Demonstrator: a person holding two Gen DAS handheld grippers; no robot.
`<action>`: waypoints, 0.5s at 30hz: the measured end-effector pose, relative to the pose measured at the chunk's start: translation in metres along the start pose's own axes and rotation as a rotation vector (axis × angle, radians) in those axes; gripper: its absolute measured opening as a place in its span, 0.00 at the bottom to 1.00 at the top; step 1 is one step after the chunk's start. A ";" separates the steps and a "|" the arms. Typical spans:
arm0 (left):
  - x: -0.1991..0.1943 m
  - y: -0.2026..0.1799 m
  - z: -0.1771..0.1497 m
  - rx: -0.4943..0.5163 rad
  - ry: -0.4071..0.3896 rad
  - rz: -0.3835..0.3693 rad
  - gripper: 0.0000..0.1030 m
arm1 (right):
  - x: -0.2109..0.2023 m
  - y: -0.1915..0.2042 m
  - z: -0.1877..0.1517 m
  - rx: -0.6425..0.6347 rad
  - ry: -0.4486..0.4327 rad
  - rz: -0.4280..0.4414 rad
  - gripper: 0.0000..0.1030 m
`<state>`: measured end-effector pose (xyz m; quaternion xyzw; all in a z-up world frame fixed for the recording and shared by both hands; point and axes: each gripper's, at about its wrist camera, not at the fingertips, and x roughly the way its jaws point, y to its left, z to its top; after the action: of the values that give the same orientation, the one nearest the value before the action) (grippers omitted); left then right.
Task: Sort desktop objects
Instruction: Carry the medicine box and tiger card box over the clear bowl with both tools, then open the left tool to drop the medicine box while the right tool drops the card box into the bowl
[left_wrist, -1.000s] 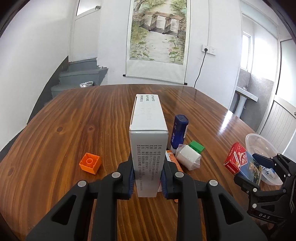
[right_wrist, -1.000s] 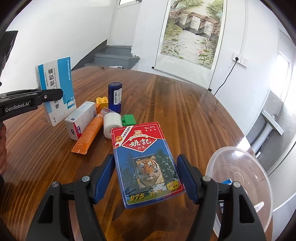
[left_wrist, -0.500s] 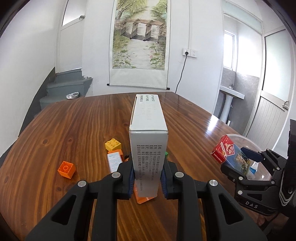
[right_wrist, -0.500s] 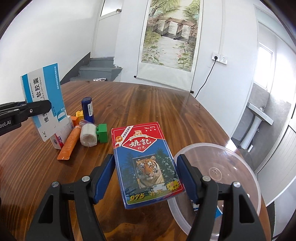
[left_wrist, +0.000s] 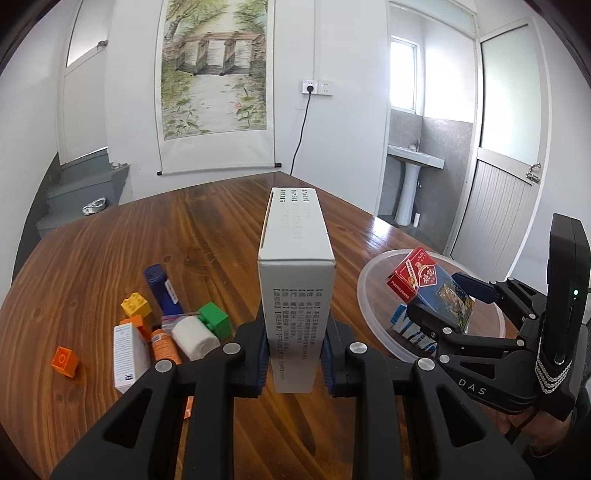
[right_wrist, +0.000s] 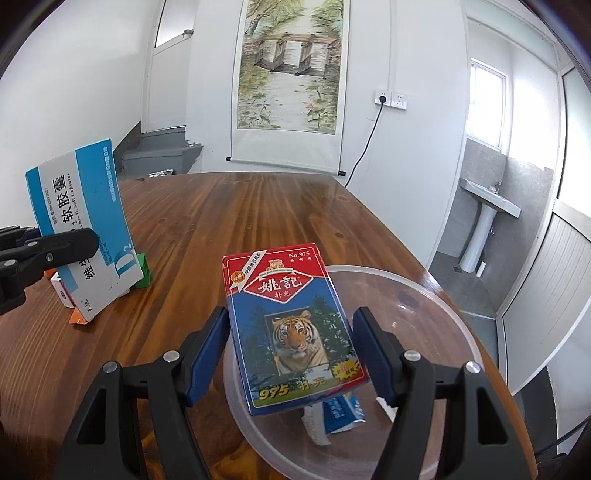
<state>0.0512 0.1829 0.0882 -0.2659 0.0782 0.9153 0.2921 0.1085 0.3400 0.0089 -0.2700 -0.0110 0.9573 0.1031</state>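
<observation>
My left gripper (left_wrist: 294, 352) is shut on a white and blue medicine box (left_wrist: 295, 280), held upright above the table; the box also shows in the right wrist view (right_wrist: 83, 225). My right gripper (right_wrist: 291, 350) is shut on a red and blue playing-card pack with a tiger (right_wrist: 290, 321), held over a clear plastic bowl (right_wrist: 436, 314). In the left wrist view the pack (left_wrist: 430, 288) hangs above the bowl (left_wrist: 373, 273) at the right. A blue and white packet (right_wrist: 340, 410) lies in the bowl.
On the wooden table (left_wrist: 147, 236) left of the held box lies a cluster: blue tube (left_wrist: 162, 288), yellow brick (left_wrist: 136, 304), green brick (left_wrist: 214, 319), white roll (left_wrist: 194, 336), orange tube (left_wrist: 164, 343), small white box (left_wrist: 127, 354), and a lone orange brick (left_wrist: 64, 361).
Both grippers have swung right. The card pack has moved from above the table to over the bowl. The medicine box has travelled right of the cluster, still held.
</observation>
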 end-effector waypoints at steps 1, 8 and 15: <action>0.003 -0.005 0.001 0.005 0.005 -0.009 0.24 | -0.001 -0.005 0.000 0.008 -0.002 -0.007 0.71; 0.020 -0.034 0.006 0.048 0.040 -0.056 0.24 | -0.006 -0.030 0.000 0.045 -0.017 -0.057 0.71; 0.035 -0.063 0.010 0.094 0.070 -0.101 0.24 | -0.007 -0.050 -0.001 0.079 -0.023 -0.087 0.71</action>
<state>0.0586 0.2543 0.0783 -0.2875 0.1176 0.8849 0.3470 0.1239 0.3872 0.0156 -0.2537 0.0138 0.9547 0.1548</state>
